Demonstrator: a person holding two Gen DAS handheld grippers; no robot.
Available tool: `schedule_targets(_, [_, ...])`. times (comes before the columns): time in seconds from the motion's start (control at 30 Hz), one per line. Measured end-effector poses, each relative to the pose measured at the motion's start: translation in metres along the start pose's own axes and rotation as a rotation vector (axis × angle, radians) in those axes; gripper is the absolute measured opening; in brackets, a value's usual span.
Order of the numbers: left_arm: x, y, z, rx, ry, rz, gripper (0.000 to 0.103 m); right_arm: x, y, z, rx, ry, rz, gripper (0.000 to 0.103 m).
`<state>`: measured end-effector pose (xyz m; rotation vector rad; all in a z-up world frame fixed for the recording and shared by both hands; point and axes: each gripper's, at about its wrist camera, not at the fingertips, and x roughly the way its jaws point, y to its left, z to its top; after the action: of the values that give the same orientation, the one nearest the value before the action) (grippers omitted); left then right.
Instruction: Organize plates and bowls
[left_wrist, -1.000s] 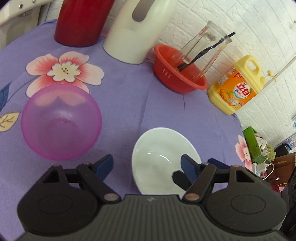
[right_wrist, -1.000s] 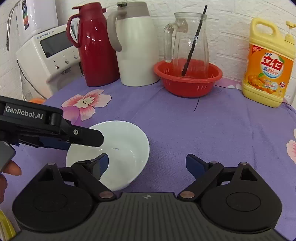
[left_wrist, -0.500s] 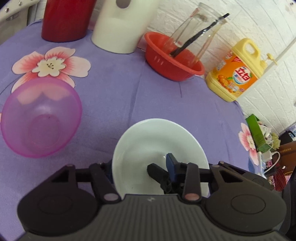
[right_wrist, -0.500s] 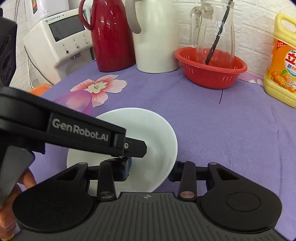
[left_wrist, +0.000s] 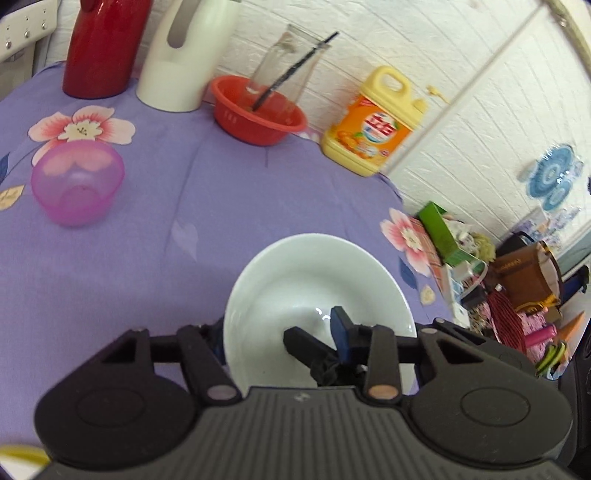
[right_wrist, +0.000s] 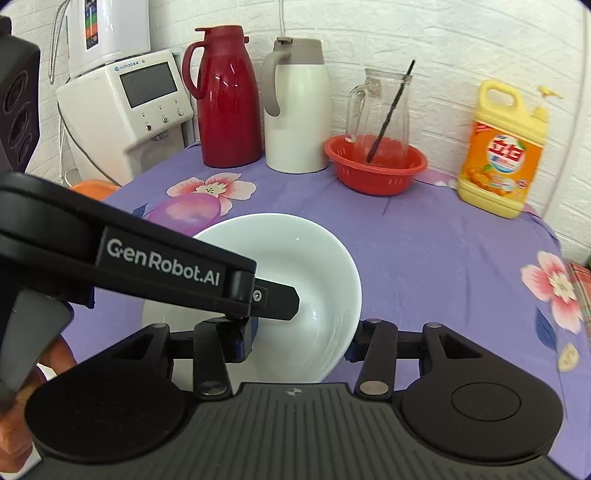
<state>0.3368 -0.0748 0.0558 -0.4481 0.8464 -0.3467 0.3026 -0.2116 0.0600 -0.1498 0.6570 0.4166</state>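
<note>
The white bowl (left_wrist: 314, 280) hangs above the purple tablecloth, held from two sides. My left gripper (left_wrist: 277, 334) is shut on its near-left wall, one finger outside the rim and one inside. My right gripper (right_wrist: 297, 345) is shut on the bowl (right_wrist: 295, 258) by its right wall, with one finger inside and the other outside the rim. In the right wrist view the left gripper's body crosses from the left and its finger (right_wrist: 277, 304) reaches into the bowl. A translucent pink bowl (left_wrist: 77, 182) stands empty on the cloth to the left, and is partly hidden (right_wrist: 184, 212) behind the white bowl.
At the back stand a red thermos (right_wrist: 227, 99), a white thermos (right_wrist: 295, 107), a red basket (right_wrist: 376, 166) holding a glass pitcher, and a yellow detergent bottle (right_wrist: 504, 155). A white appliance (right_wrist: 129, 107) is at the back left. The table edge (left_wrist: 424, 258) runs on the right, with clutter beyond.
Both grippers closed on the white bowl and raised it off the cloth. The bowl has moved away from the pink bowl, toward the right side of the table.
</note>
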Motion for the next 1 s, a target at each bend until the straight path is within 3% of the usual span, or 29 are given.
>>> schedule_targets(0.23, [-0.033,-0.020,-0.080,0.048,0.051,-0.045,0.037,-0.060,0.030,-0.062,0.037,0.004,-0.046,0.086])
schedule_targets(0.47, [-0.035,-0.023,-0.139,0.093,0.105,-0.053,0.038,-0.083,0.044,-0.117,0.082,0.016,-0.066,0.091])
schedule_targets(0.93, [-0.025,-0.023,-0.153,0.177,0.071,-0.029,0.043,-0.080,0.039,-0.146,0.151,-0.023,-0.030,0.090])
schedule_targets(1.0, [-0.027,-0.024,-0.154,0.192,0.051,-0.024,0.051,-0.082,0.038,-0.148,0.161,-0.038,-0.035,0.092])
